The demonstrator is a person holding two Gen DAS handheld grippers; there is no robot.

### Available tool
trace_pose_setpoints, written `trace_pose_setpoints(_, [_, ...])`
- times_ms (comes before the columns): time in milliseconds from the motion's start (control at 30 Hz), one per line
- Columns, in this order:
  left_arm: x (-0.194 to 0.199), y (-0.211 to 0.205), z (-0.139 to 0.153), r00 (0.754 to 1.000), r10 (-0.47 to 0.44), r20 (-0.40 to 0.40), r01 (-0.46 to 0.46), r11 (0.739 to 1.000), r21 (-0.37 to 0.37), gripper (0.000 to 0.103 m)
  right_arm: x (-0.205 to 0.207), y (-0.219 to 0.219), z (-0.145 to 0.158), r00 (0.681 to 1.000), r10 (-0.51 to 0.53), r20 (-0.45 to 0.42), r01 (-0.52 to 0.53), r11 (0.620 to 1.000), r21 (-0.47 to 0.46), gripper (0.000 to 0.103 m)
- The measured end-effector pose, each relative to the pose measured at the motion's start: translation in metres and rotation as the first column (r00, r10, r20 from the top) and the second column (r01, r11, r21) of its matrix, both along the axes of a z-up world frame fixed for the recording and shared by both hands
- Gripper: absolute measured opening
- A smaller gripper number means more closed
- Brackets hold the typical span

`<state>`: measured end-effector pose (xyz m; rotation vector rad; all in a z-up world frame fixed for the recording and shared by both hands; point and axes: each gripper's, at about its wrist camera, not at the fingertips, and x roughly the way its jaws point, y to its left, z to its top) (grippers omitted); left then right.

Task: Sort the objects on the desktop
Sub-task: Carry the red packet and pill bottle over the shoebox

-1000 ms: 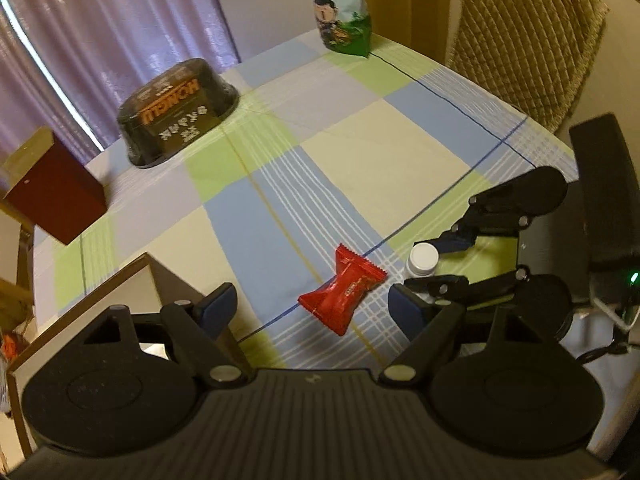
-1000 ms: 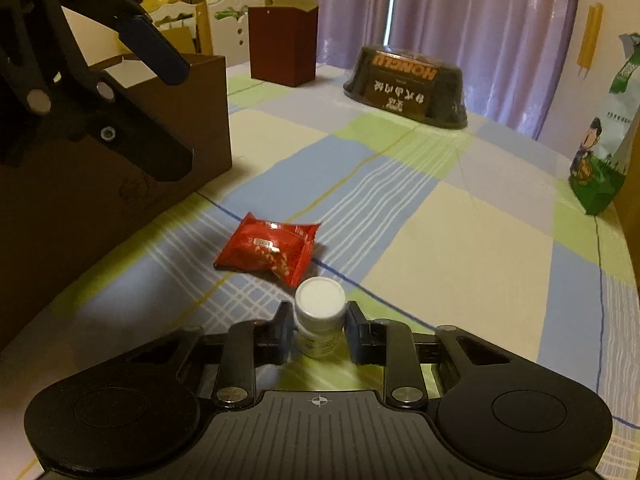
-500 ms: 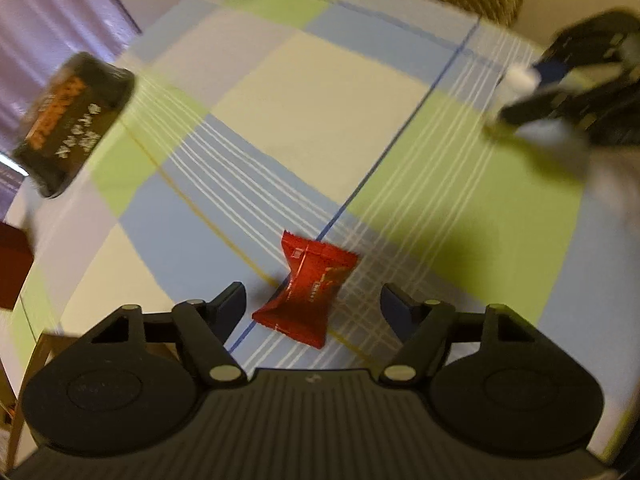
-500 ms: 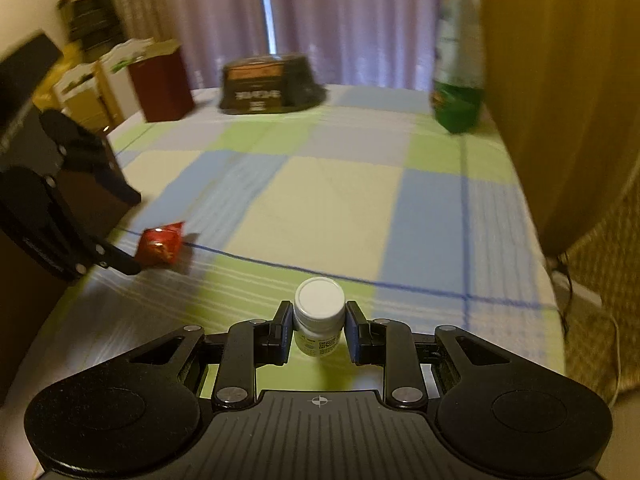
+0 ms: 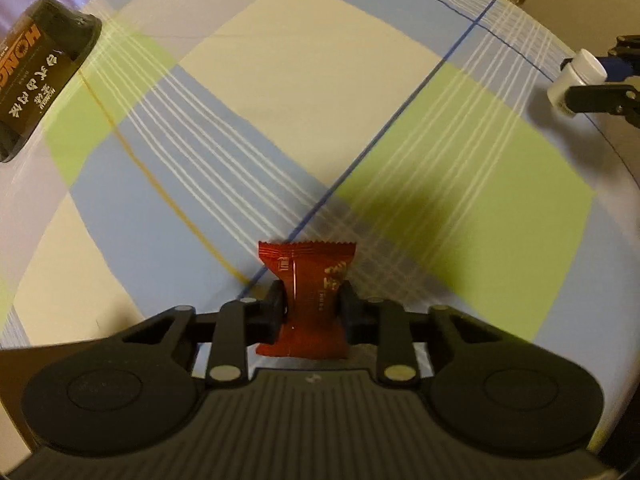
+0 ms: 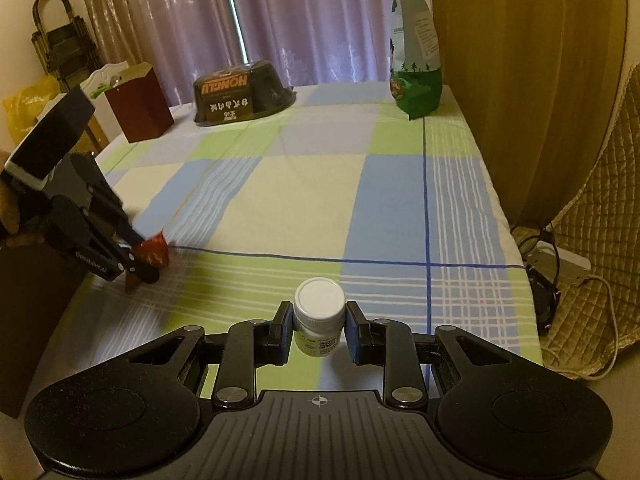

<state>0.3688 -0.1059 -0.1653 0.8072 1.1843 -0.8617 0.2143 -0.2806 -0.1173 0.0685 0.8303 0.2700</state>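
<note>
My left claw point(image 5: 311, 309) pinches a red candy packet point(image 5: 307, 288) at its middle, one pad on either side, the packet's crimped top edge pointing away from me and its lower end hanging in front of the claw body. In the right wrist view the same claw point(image 6: 138, 258) sits at the left edge of the bench point(image 6: 304, 184), angled down toward the cloth, with the red packet point(image 6: 154, 250) showing at its tip, low over or on the cloth; I cannot tell which.

My right claw point(image 6: 319, 330) is pressed onto a small white bottle point(image 6: 319, 316), gripping it just below the white screw cap; the bottle stands upright between the pads, its printed label facing me, and whether its base touches the cloth I cannot tell. From the left wrist view the bottle point(image 5: 576, 80) appears at the far right edge, held in the right claw point(image 5: 592, 80) and well apart from the packet.

The bench wears a checked cloth point(image 5: 320, 120) of blue, green and cream squares. Toward the far end sits a dark lidded food tub point(image 6: 244, 94) printed with "HONGLU"; to its left stands a dark red box point(image 6: 138, 104), and at the far right corner a tall green and white snack bag point(image 6: 416, 60) stands upright. Purple curtains point(image 6: 280, 20) hang behind. A quilted chair cover point(image 6: 596, 240) and cables point(image 6: 560, 256) lie off the bench's right side.
</note>
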Motion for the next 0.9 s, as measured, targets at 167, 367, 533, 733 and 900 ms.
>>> trace_pose_setpoints(167, [-0.020,0.002,0.004,0.999,0.035,-0.021,-0.036,0.999,-0.034,0.022,-0.002,-0.001,0.004,1.000,0.026,-0.003,-0.026,1.000,0.002,0.026])
trace_pose_setpoints(367, [-0.047,0.000,0.029,0.997,0.077,0.007,-0.076,0.994,-0.078,0.022,-0.004,0.001,0.007,0.998,0.064,-0.029,-0.064,0.998,-0.011,0.026])
trace_pose_setpoints(533, [-0.062,0.004,0.060,0.991,0.132,0.030,-0.126,0.982,-0.143,0.022,-0.004,0.005,0.005,0.994,0.086,-0.075,-0.088,0.996,-0.024,0.026])
trace_pose_setpoints(733, [-0.083,0.023,0.097,0.976,0.201,0.078,-0.178,0.955,-0.238,0.022,-0.007,0.023,0.008,0.987,0.139,-0.084,-0.142,0.989,-0.033,0.026])
trace_pose_setpoints(900, [-0.103,0.057,0.129,0.957,0.267,0.115,-0.222,0.926,-0.305,0.022,-0.014,0.057,0.015,0.974,0.215,-0.074,-0.217,0.976,-0.025,0.026])
